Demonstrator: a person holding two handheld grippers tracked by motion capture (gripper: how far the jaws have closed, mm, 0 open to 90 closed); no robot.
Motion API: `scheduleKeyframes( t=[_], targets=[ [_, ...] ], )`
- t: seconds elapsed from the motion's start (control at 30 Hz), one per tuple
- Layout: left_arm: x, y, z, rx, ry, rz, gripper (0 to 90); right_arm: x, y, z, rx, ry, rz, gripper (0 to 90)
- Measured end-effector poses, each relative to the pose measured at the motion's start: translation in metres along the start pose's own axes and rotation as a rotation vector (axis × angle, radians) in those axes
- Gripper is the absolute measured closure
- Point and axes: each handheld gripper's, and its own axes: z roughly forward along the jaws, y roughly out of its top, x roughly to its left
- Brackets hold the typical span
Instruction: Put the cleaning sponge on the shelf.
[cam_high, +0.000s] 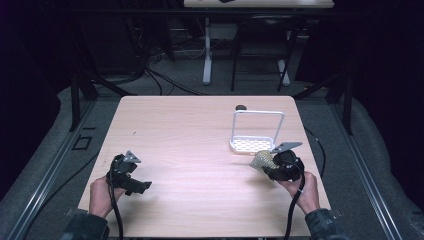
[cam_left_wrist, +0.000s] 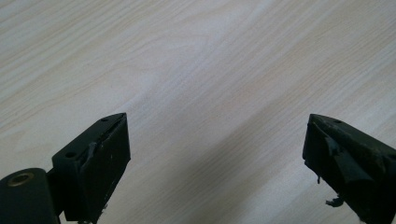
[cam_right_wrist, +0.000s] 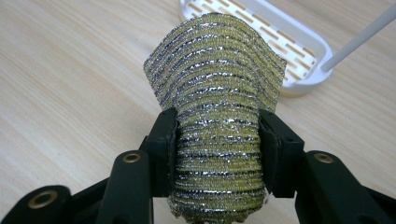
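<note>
**The sparkly sponge could slip or miss the rack**

The right gripper (cam_right_wrist: 217, 140) is squeezing a sparkly scrubbing sponge (cam_right_wrist: 217, 107) between its two black jaws. The sponge is yellow with shiny silver threads, and it is soft, so the jaws pinch it in at the sides. It is up in the air at the right side of the desk (cam_high: 200, 145), just near the white sponge rack (cam_high: 252, 144) (the rack has a slotted tray at the bottom and a tall wire loop over it).

What could go wrong? I think the sponge is meant to go onto the rack. The jaws grip its lower part, and the wide top part sticks out and bends a bit. If the hand tips or shakes, the squashy sponge might slide out and drop on the desk.

The wire loop (cam_high: 258, 125) is thin and stands over the tray. The sponge or the gripper could bump it on the way in, and the light rack could then slide or tip over. Nothing is holding the rack down.

The left gripper (cam_left_wrist: 215, 154) has its jaws spread wide with nothing between them. It sits over bare wood at the near left, well apart from the rack, so it cannot steady the rack from there.

There is also a small dark thing (cam_high: 241, 107) just past the rack; I cannot tell what it is.
</note>
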Motion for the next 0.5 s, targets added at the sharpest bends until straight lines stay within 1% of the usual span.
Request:
scheduleKeyframes(
  t=[0.2, 0.3, 0.43, 0.5],
  targets=[
    [-0.001, -0.001, 0.0, -0.001, 0.001, -0.002, 7.4, 0.001, 0.006, -0.001, -0.016, -0.004, -0.003, 53.7],
    [0.0, -0.001, 0.001, 0.001, -0.008, -0.003, 7.4, 0.003, 0.009, 0.0, -0.019, -0.002, -0.011, 53.7],
    [0.0, 0.001, 0.003, 0.014, -0.009, 0.007, 7.4, 0.006, 0.016, 0.002, -0.029, -0.005, -0.02, 53.7],
    [0.0, 0.001, 0.003, 0.013, -0.013, 0.009, 7.5, 0.008, 0.02, 0.004, -0.032, -0.004, -0.029, 53.7]
  ],
)
